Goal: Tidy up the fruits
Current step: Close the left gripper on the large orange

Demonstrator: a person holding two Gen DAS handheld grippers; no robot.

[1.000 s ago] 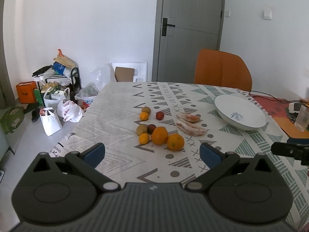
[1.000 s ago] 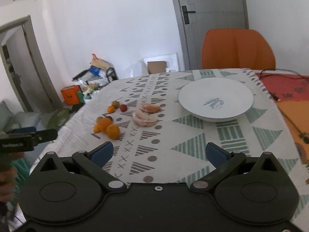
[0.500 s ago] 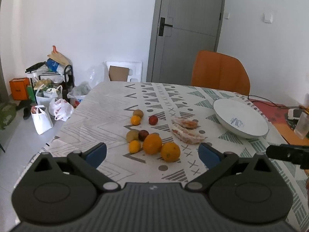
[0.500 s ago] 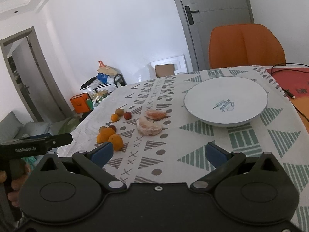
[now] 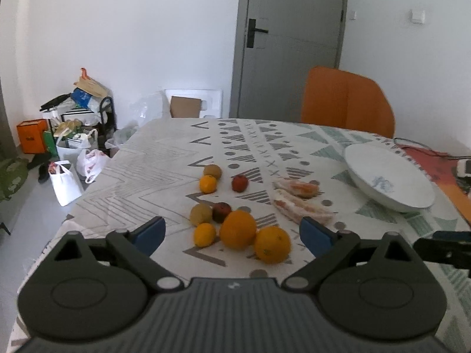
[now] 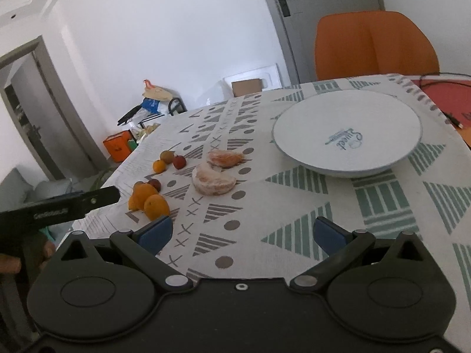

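Observation:
Several fruits lie loose on the patterned tablecloth (image 5: 164, 173). Two large oranges (image 5: 238, 229) sit nearest, with a small mandarin (image 5: 205, 234), a kiwi (image 5: 201, 214) and a dark plum (image 5: 221, 211) beside them. Farther back lie a kiwi (image 5: 212, 170), a mandarin (image 5: 207, 184) and a red fruit (image 5: 239, 183). Two peeled citrus halves (image 5: 300, 206) lie toward the white bowl (image 5: 388, 176), which is empty. My left gripper (image 5: 232, 234) is open just short of the oranges. My right gripper (image 6: 243, 231) is open over bare cloth in front of the bowl (image 6: 347, 135), with the peeled halves (image 6: 213, 179) to its left.
An orange chair (image 5: 347, 103) stands at the table's far side before a grey door (image 5: 288, 44). Bags and boxes (image 5: 70, 135) crowd the floor on the left. A red mat with cables (image 5: 441, 161) lies right of the bowl.
Both grippers have moved forward over the table toward the fruits and the bowl, which look larger and nearer. Both stay open. No fruit has moved.

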